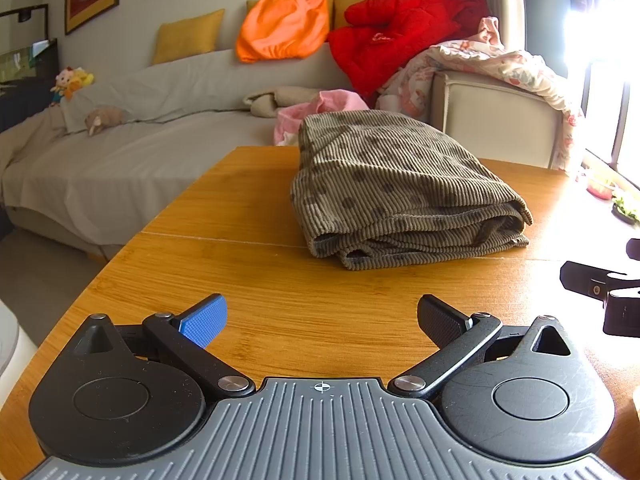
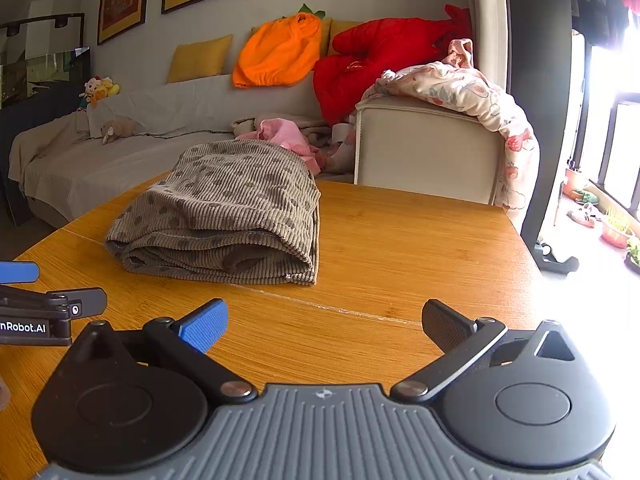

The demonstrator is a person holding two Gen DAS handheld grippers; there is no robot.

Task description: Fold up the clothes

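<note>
the sofa [image 1: 120,128] is being seen as the largest thing, lying beyond the far edge of the desk [image 1: 248,280], with an orange garment [image 1: 280,28], a red jacket [image 1: 392,36] and a pink garment [image 1: 316,108] being left on it. the desk is being used as the landmark here: the folded corduroy garment [image 1: 396,188] is being kept on its top, past the seam that crosses the wood, in a thick stack of layers with its open edges being turned toward the near side. its long axis is being judged to run away from the claws, toward the sofa.

the left claw [image 1: 320,320] is being held low over the near part of the desk, fingers spread apart with nothing between them; the garment is lying ahead and slightly to its right. the right claw [image 2: 324,324] is being held likewise, spread and empty, beside the left, with the garment [image 2: 228,208] ahead and to its left. neither claw is touching the cloth. the two are being judged about equally near, the garment lying between their lines of aim, and the fold is appearing largely done.
</note>
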